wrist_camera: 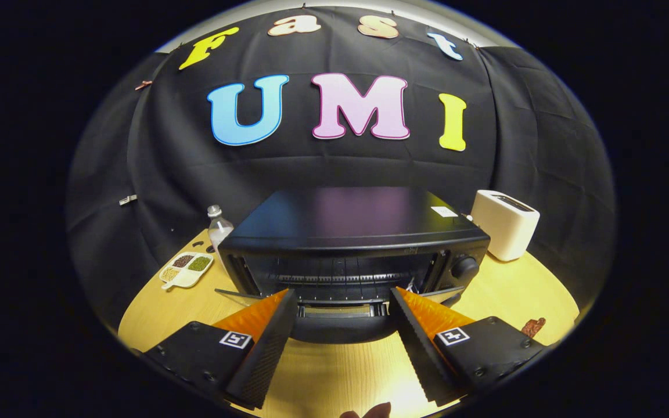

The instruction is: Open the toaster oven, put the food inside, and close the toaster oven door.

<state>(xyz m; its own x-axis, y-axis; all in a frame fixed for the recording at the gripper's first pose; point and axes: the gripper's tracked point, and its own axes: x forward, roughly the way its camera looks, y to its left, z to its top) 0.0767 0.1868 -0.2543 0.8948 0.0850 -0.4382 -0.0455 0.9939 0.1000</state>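
- The hand-held gripper (pixel 343 302) is released: its two fingers are spread wide apart with nothing between them, hanging above the pale wooden desk (pixel 334 377).
- The black boxy toaster oven (pixel 352 249) stands at 12 o'clock, just ahead of the fingertips; its door (pixel 339 325) is dropped open toward the gripper, showing the wire rack inside.
- The open door's front edge lies between the two fingertips; whether they touch it cannot be told.
- A small brown piece of food (pixel 533 327) lies on the desk at 3 o'clock, just beyond the right finger.
- A cream two-slot toaster (pixel 506 223) stands at 2 o'clock, beside the oven.
- A clear plastic bottle (pixel 218 226) and a white divided dish of grains (pixel 186 269) sit at 10 o'clock.
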